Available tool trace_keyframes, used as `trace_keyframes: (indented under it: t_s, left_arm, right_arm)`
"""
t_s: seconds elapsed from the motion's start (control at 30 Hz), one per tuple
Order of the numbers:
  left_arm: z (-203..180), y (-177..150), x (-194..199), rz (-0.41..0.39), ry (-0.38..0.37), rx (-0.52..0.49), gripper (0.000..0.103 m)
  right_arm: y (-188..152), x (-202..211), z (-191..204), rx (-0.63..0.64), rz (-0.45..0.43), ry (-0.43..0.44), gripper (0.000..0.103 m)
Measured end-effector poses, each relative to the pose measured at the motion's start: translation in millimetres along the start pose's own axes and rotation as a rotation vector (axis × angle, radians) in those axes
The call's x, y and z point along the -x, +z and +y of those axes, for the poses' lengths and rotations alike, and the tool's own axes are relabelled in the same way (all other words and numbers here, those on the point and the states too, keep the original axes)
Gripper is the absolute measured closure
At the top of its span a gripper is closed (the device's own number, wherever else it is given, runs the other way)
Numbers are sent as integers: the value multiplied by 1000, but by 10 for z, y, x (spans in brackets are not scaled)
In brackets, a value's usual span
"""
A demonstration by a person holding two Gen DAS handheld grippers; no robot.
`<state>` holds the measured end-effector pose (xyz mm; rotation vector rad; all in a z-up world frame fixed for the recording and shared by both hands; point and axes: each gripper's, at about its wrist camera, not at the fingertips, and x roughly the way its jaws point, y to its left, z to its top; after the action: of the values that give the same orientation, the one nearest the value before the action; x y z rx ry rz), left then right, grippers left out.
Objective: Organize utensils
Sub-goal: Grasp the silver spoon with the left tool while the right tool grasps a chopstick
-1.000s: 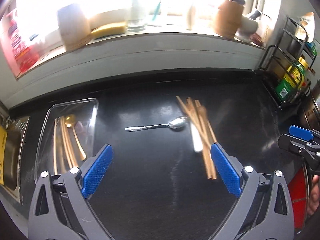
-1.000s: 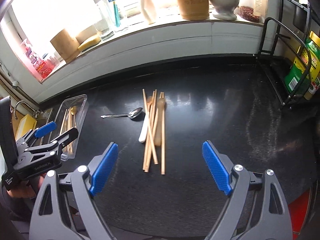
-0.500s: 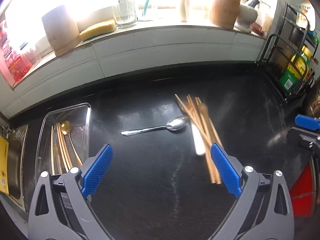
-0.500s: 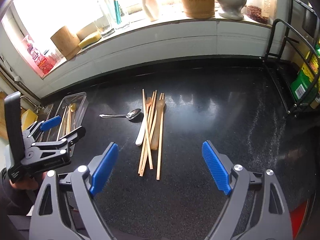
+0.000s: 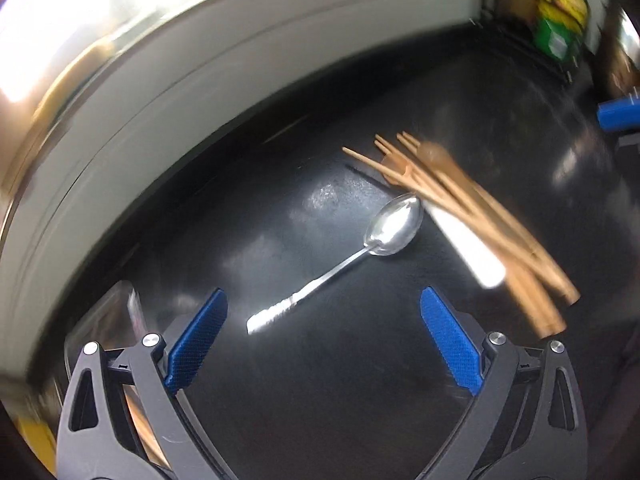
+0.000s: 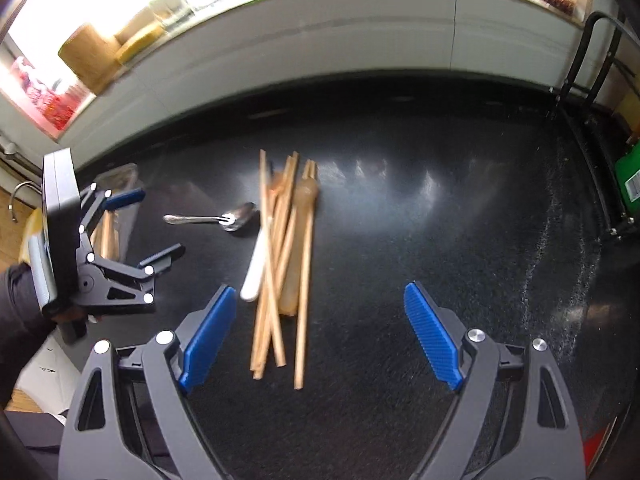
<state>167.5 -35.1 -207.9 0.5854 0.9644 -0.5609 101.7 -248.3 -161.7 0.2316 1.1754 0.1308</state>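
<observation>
A metal spoon (image 5: 352, 258) lies on the black counter, its handle end between the tips of my open, empty left gripper (image 5: 324, 312). It also shows in the right wrist view (image 6: 218, 219). Beside its bowl lies a pile of wooden chopsticks (image 5: 472, 216), wooden spoons and a white-handled utensil (image 5: 468, 250). My right gripper (image 6: 320, 308) is open and empty, just in front of the near ends of the chopsticks (image 6: 280, 264). The left gripper (image 6: 132, 232) shows at the left of that view, open.
A clear plastic tray (image 5: 112, 320) holding wooden utensils sits at the counter's left, also seen in the right wrist view (image 6: 120, 184). A white tiled ledge (image 6: 320, 32) with jars runs along the back. A black wire rack (image 6: 592, 120) stands at the right.
My left gripper has dropped lower and swung right toward the spoon, tilting; its view is blurred. My right gripper has moved closer to the chopstick pile.
</observation>
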Motion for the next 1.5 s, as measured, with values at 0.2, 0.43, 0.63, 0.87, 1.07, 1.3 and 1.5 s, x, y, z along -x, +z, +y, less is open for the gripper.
trace_keyframes:
  t_s: [0.2,0.43,0.63,0.87,1.07,1.3,1.5]
  left_arm:
    - [69,42,-472,29,-97,-224,28]
    - [147,136,-605,-42,-235,-343,33]
    - [88,69,-542,-52,-316,-374,79]
    - [34,55,-521,-15,-269,-238,89]
    - [-49,-21,-463,8,-221,-119,89]
    - [-224,-171,-299,16,-161,10,89]
    - [-319,-225,-253,17,-74,137,89]
  right_arm:
    - [135,-305,-127,-14,66,21,19]
    - [290,-569,-244,-10,111,49,20]
    - [302,-832,-145,42,143,-3,28]
    - [224,-1036,20,98,168,-74,39]
    - [174,-1088,84,129,142,-93,39]
    - [55,-1125,208,171,125,-151,40]
    - [-3,-1139,303,213,101,-159,52]
